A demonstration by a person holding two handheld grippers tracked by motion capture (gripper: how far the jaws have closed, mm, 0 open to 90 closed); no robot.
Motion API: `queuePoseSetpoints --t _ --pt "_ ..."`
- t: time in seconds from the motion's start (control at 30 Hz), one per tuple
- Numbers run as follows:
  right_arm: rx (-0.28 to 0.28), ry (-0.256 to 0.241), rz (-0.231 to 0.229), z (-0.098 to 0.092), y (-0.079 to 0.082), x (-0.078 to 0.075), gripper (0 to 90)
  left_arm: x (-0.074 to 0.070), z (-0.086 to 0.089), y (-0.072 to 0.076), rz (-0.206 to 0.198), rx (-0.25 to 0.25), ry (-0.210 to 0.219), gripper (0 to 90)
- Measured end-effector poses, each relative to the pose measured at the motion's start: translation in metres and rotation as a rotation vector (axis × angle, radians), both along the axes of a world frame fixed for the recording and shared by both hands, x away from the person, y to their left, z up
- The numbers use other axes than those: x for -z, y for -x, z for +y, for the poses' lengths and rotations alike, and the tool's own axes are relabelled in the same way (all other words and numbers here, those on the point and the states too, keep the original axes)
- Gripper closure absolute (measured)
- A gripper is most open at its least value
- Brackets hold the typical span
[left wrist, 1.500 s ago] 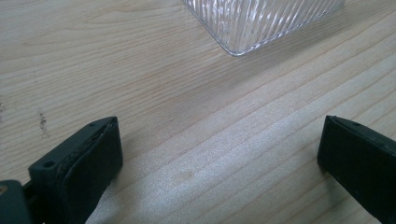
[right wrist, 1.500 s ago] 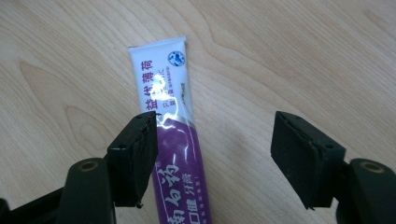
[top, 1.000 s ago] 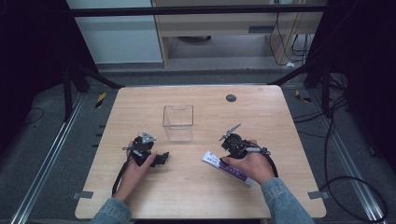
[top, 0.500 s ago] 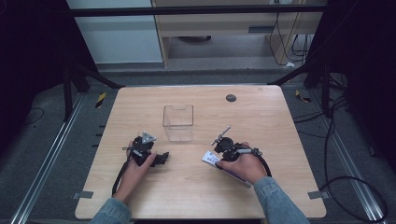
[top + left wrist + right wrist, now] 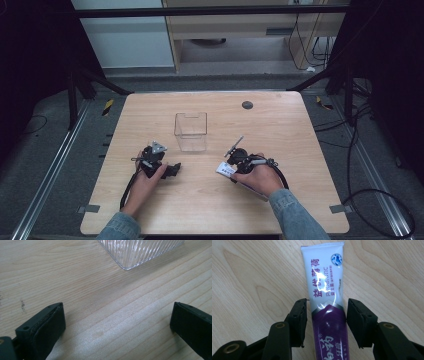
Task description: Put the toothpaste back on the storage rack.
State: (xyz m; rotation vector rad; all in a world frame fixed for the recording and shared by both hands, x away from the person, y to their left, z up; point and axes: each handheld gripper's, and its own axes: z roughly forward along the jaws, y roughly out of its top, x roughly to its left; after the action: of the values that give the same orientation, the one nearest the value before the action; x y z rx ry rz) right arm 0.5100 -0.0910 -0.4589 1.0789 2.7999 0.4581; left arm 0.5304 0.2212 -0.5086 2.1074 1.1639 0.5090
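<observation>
High view: a wooden table [image 5: 210,210] with a person's two forearms entering from the near edge, each hand holding a two-jaw gripper. The right gripper [image 5: 231,165] sits low over a toothpaste tube [image 5: 226,170], which lies flat on the table right of centre, its white crimped end pointing toward the left gripper [image 5: 172,170] — the rest of the tube is covered by the hand. A clear plastic box [image 5: 190,131] stands upright near the table's middle, beyond both grippers and well apart from the tube. A small dark disc [image 5: 247,105] lies near the far edge.

Right gripper view: the jaws straddle the toothpaste tube [image 5: 327,302] at the boundary between its white and purple sections; a narrow gap shows on each side, so the jaws are spread around the tube without pinching it.

Left gripper view: the jaws stand wide apart over bare wood, holding nothing — a ribbed corner of the clear plastic box [image 5: 140,252] lies ahead of them.
</observation>
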Motion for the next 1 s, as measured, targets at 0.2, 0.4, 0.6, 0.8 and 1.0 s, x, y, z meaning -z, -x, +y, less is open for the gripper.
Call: queuePoseSetpoints --t 0.2,0.4,0.6,0.8,1.0 --pt "-0.010 0.016 0.004 -0.0006 -0.0011 0.0016 51.8 0.0000 0.0000 0.0000 0.000 0.000 0.000 0.0" --pt "-0.012 0.017 0.017 -0.0013 -0.0034 0.0040 52.6 0.0000 0.0000 0.0000 0.000 0.000 0.000 0.0" --pt "-0.008 0.024 0.025 0.0000 -0.0037 0.0049 53.0 0.0000 0.0000 0.0000 0.000 0.000 0.000 0.0" --pt "-0.013 0.026 0.026 -0.0010 -0.0043 0.0082 54.2 0.0000 0.0000 0.0000 0.000 0.000 0.000 0.0" --pt "-0.011 0.022 0.028 -0.0013 -0.0043 0.0091 55.1 0.0000 0.0000 0.0000 0.000 0.000 0.000 0.0"
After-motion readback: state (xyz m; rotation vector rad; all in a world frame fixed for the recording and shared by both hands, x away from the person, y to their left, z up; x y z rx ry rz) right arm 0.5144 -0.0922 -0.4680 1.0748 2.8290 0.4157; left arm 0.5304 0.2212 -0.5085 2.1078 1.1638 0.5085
